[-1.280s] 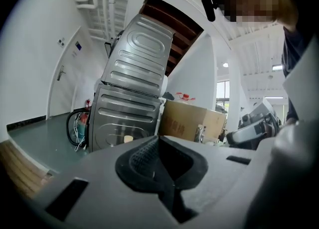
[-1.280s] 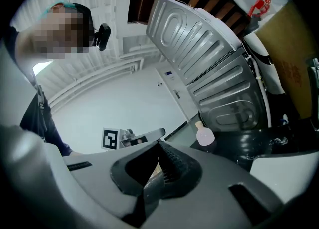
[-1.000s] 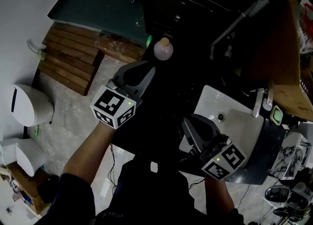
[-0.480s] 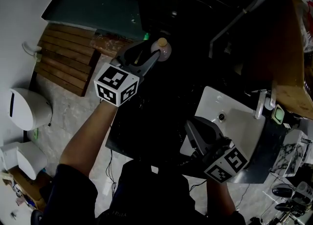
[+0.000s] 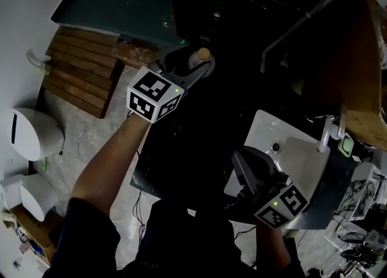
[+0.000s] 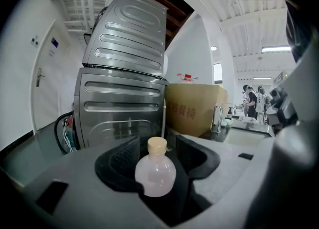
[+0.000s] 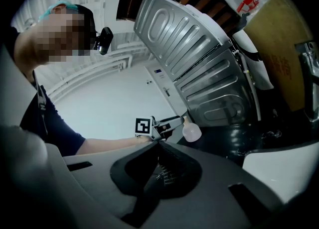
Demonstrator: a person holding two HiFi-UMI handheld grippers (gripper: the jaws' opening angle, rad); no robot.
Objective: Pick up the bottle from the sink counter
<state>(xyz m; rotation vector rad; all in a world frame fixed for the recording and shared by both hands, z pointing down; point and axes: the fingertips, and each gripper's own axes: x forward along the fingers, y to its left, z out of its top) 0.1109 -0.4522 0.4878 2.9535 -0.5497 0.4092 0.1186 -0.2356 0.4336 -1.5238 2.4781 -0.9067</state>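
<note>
A small pale pink bottle (image 5: 200, 61) with a tan cap stands upright on the dark counter. In the left gripper view the bottle (image 6: 155, 173) sits between the two black pads, with a gap on each side. My left gripper (image 5: 191, 63) reaches around it and its jaws are opening, spread wide (image 6: 158, 149). My right gripper (image 5: 240, 157) hangs lower, near the white sink (image 5: 294, 150), with its jaws together and nothing in them (image 7: 158, 146). The right gripper view shows the bottle (image 7: 191, 131) and the left gripper (image 7: 172, 122) from afar.
A ribbed metal appliance (image 6: 124, 73) stands right behind the bottle, with a cardboard box (image 6: 194, 108) beside it. A faucet (image 5: 324, 130) rises at the sink's far side. A wooden slat mat (image 5: 81, 77) and a white bin (image 5: 33, 132) are on the floor to the left.
My left gripper has moved forward to the bottle and its jaws have spread apart around it. The right gripper has hardly moved.
</note>
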